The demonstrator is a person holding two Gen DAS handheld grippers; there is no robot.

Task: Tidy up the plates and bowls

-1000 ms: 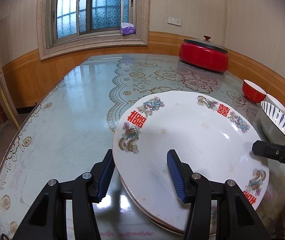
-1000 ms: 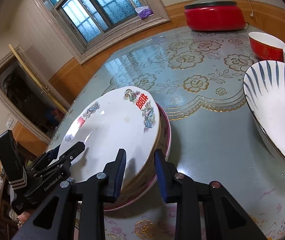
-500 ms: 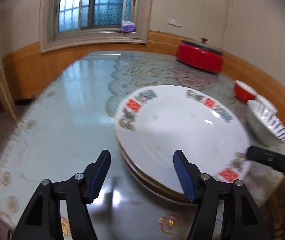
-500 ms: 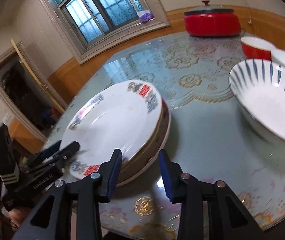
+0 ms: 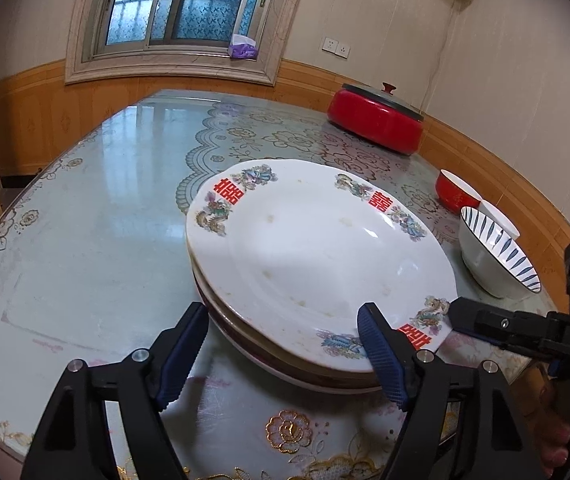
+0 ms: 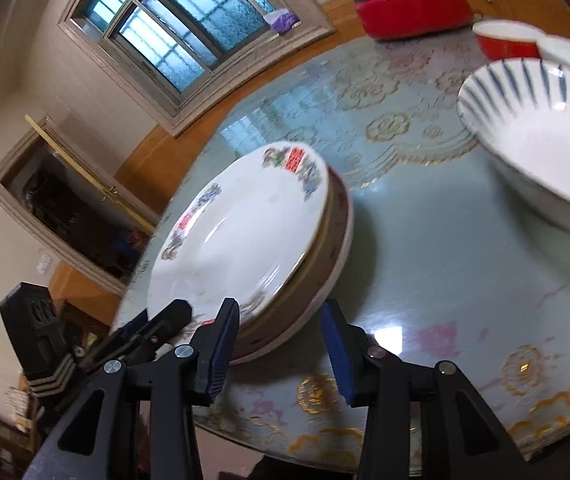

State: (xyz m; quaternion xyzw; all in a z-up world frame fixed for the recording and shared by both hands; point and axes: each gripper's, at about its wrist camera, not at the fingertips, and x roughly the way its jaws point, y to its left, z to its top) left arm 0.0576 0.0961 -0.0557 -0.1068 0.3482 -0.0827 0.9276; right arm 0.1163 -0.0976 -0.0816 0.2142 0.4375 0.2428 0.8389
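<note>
Only left view shows hand [image 5: 565, 436] gripping handle.

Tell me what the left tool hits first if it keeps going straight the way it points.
Most likely the near rim of the stacked plates: the left tool, jaws opening with nothing gripped, points straight at it. Depth is uncertain; it might meet the table just before the stack.

L gripper [image 5: 283, 338] opening (plates [image 5: 317, 248] stacked).

Top plate [image 5: 317, 256]: red 囍 signs on rim, far left, far right, near right. Right gripper [image 5: 451, 316] arm: "DAS", rest hidden.
</note>
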